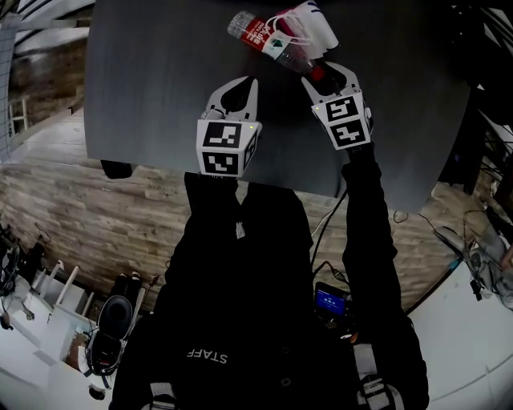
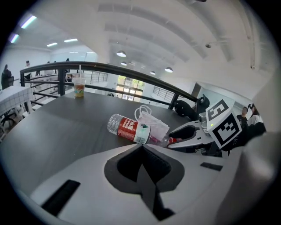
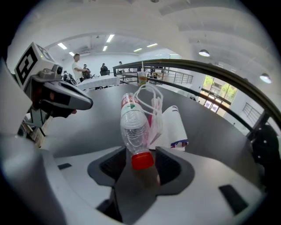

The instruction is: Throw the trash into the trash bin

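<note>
**Right gripper lines up on the bottle's capped end**

The clear plastic bottle (image 1: 268,40) lies on its side on the dark desk (image 1: 144,88), red cap (image 3: 142,160) pointing back toward the person. The right gripper (image 1: 329,78) is right there. Its fingers (image 3: 171,165) stand wide apart with the cap between them and a gap on either side, so nothing is clamped yet.

The left gripper (image 1: 239,94) hangs near the bottle on the person's side. Its fingers (image 2: 127,165) are pressed together with nothing in them.

What looks like a white face mask (image 1: 309,24) rests against the bottle, its loops lying across the bottle's body. A cup (image 2: 79,86) stands well beyond the bottle at the desk's far edge. No trash bin shows in any view.

The bottle looks empty, so it should be light. Its thin walls will likely buckle if squeezed mid-body, and being round and smooth it could roll or squirt free. The neck and cap are the stiff part and the ridged cap gives some bite, so that end is the place to take it, just where the right gripper sits. The mask is soft and limp and will probably slide off as the bottle lifts, so pinching its cloth or a loop separately seems the safer bet.
</note>
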A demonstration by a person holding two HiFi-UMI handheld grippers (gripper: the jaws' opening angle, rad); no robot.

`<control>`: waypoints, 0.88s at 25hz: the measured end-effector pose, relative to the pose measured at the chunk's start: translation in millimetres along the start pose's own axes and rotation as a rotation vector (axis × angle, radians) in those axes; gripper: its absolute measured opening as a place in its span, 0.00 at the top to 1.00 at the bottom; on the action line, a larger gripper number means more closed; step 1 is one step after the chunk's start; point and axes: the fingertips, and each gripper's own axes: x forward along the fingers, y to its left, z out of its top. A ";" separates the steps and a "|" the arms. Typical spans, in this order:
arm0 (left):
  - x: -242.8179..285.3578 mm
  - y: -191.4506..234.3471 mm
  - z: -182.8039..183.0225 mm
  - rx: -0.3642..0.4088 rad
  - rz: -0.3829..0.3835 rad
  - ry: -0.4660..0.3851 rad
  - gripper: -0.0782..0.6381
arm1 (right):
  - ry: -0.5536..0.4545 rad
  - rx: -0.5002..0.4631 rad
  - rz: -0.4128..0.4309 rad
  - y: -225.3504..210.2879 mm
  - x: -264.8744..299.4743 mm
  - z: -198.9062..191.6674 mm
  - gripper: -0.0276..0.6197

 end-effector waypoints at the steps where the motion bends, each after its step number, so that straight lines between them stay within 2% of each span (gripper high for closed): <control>1: 0.2 0.9 -0.9 -0.003 0.004 0.001 0.89 | 0.010 -0.011 0.008 0.6 2.7 -1.4 0.63; 6: -7.5 6.7 -1.9 -0.014 0.039 -0.019 0.89 | 0.021 -0.031 0.008 7.9 4.5 -5.9 0.71; 13: -28.9 20.8 -4.9 -0.052 0.097 -0.047 0.89 | -0.022 -0.023 0.041 33.1 -10.3 -1.0 0.72; 22: -74.9 47.1 -9.4 -0.111 0.171 -0.097 0.89 | -0.096 -0.042 0.056 74.8 -28.1 37.1 0.72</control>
